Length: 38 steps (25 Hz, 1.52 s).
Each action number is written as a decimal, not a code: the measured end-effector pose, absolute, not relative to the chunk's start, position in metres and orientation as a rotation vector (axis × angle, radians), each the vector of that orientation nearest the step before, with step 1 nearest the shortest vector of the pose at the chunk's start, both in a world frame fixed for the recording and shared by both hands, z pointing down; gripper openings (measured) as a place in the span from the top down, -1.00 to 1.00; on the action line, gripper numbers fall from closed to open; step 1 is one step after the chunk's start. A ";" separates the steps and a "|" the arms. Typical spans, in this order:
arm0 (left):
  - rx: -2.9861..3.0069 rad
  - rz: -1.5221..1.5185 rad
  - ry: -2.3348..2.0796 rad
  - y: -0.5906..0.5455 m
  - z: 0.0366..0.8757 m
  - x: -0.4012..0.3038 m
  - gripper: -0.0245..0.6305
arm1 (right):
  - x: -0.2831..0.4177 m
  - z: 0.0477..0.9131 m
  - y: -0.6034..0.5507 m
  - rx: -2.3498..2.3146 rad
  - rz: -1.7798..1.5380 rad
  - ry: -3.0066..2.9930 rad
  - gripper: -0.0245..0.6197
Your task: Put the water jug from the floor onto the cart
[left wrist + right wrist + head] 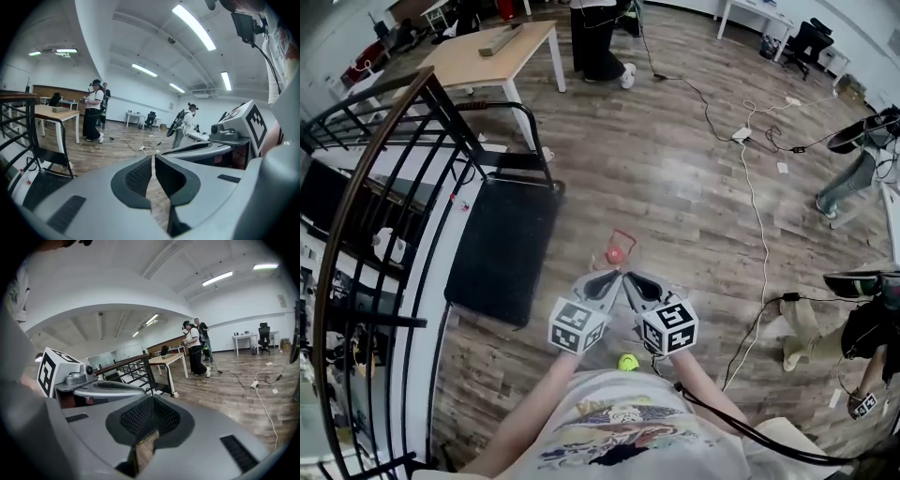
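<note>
On the wooden floor (675, 187), beside the black railed metal cart (502, 251), the clear red-capped water jug (616, 253) sits just ahead of the left gripper (605, 281) and right gripper (639, 284), fingers pressed together and empty, seemingly poised for its handle.

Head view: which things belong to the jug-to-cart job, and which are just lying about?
Job:
water jug, red cap
cart, black
left gripper, shut, empty
right gripper, shut, empty

Lying about:
green ball
table
power strip
cable
railing
</note>
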<state>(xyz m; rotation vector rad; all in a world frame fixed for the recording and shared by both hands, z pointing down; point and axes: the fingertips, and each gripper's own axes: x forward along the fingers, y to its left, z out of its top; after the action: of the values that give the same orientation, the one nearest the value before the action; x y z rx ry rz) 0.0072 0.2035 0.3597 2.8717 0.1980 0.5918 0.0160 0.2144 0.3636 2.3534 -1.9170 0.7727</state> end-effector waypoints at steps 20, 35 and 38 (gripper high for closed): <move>2.886 0.574 0.449 0.107 0.375 0.078 0.88 | 0.084 0.387 0.121 2.540 0.801 -1.632 0.83; 2.894 0.617 0.430 0.085 0.442 0.123 0.62 | 0.127 0.458 0.109 2.547 0.881 -1.570 0.83; 2.877 0.634 0.428 0.081 0.463 0.130 0.55 | 0.135 0.478 0.108 2.526 0.891 -1.573 0.83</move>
<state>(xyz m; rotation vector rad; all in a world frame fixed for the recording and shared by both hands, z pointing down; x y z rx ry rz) 0.1304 0.0814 0.4633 2.8770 0.4280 0.6344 0.1353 0.1082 0.4779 2.5261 -1.5729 0.8912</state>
